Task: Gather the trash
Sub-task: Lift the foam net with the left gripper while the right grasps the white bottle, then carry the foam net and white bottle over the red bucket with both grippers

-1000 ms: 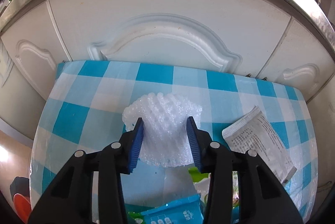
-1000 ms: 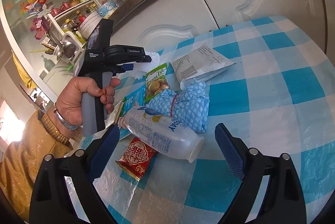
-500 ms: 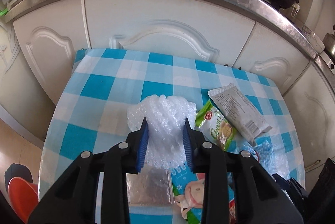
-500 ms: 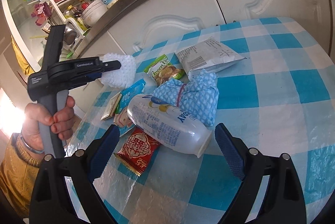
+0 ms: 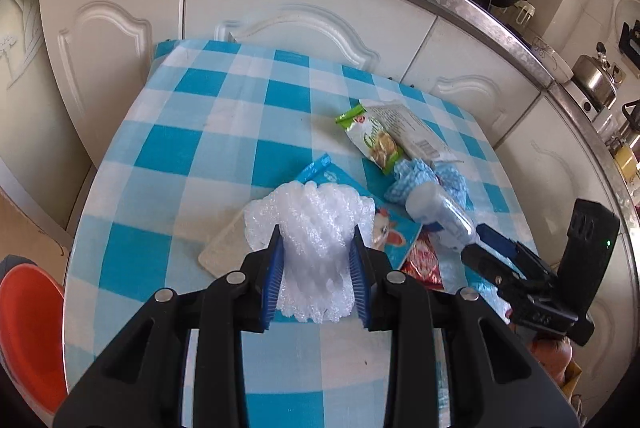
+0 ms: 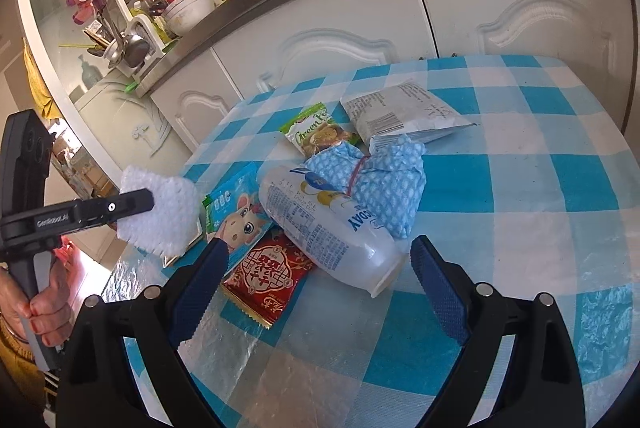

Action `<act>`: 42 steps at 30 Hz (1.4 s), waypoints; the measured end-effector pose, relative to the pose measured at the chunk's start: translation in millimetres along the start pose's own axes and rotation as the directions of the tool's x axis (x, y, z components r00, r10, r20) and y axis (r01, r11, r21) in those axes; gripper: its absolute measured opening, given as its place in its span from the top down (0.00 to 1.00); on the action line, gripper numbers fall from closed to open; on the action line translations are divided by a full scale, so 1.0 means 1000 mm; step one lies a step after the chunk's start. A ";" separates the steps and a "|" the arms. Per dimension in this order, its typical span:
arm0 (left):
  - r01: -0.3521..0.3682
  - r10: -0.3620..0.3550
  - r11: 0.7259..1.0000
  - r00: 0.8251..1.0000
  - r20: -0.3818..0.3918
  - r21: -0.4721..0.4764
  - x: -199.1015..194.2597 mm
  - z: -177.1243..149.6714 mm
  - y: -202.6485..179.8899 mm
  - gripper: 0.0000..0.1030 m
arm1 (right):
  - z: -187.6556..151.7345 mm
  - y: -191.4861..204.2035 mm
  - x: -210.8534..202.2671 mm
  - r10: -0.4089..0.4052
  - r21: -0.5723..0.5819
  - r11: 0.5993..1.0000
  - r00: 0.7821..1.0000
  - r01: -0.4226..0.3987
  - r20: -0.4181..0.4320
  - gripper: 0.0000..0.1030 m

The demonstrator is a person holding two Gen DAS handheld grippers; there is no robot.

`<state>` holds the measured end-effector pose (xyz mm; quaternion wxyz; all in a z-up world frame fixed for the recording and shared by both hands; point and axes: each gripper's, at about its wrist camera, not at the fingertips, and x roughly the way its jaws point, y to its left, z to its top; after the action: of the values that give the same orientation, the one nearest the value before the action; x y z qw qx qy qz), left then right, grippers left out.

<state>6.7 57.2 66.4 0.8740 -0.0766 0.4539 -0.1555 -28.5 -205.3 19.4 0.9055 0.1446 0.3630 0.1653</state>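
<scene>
- Left gripper point(image 5: 316, 268): fingers point(image 5: 272, 280) have just closed in and now pinch the white foam net point(image 5: 316, 228) between the pads; net held clear above the worktop point(image 5: 192, 156).
- Right gripper point(image 6: 320, 288): fingers wide, nothing between them, poised just short of the bottle point(image 6: 328, 224).
- Step in hand, as judged: first piece picked, being carried off; no bin in view.
- Orange tub point(image 5: 28, 328) sits at the left edge, below the worktop; purpose unclear.
- Farther on the worktop: red wrapper point(image 6: 268, 276), blue cartoon packet point(image 6: 236, 212), blue cloth bundle point(image 6: 384, 184), green packet point(image 6: 316, 134), grey pouch point(image 6: 400, 116).
- Next: keep the pinch firm, since the foam is soft and may slip; take it to a bin. Right could close on the bottle.
</scene>
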 end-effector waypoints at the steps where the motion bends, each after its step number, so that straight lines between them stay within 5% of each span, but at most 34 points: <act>1: 0.010 -0.010 1.000 1.000 -0.007 0.010 -0.001 -0.005 -0.001 0.67 | 0.000 0.000 -0.001 -0.006 -0.003 1.000 1.000 0.006 0.006 0.11; 7: -0.041 0.043 0.993 0.999 -0.012 0.111 0.003 -0.023 -0.009 0.44 | 0.006 -0.001 0.005 -0.021 -0.009 1.000 1.000 0.021 0.002 0.11; 12: -0.076 0.078 0.980 0.997 -0.001 0.186 0.010 -0.028 -0.019 0.37 | 0.007 0.000 0.015 -0.029 -0.024 0.999 0.999 0.028 -0.044 0.12; 17: -0.104 0.103 0.973 0.995 0.019 0.205 0.015 -0.033 -0.022 0.36 | 0.004 -0.001 0.021 -0.017 -0.011 1.000 0.996 0.016 -0.085 0.42; 20: -0.120 0.115 0.968 0.993 0.035 0.218 0.016 -0.036 -0.026 0.36 | 0.002 0.002 0.021 -0.019 -0.017 1.000 0.995 0.018 -0.093 0.51; 31: -0.110 0.096 0.977 0.992 0.086 0.182 0.005 -0.044 -0.024 0.62 | -0.007 0.012 0.015 -0.019 -0.019 1.000 0.996 0.018 -0.082 0.63; 42: -0.048 0.035 0.995 0.989 0.143 0.088 -0.033 -0.053 0.002 0.68 | -0.011 0.034 -0.005 -0.024 -0.010 1.000 0.999 0.023 -0.032 0.64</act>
<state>-54.4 70.6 60.8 0.9096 -0.0378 0.3849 -0.1519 -46.0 -174.8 27.9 0.9021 0.1332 0.3785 0.1588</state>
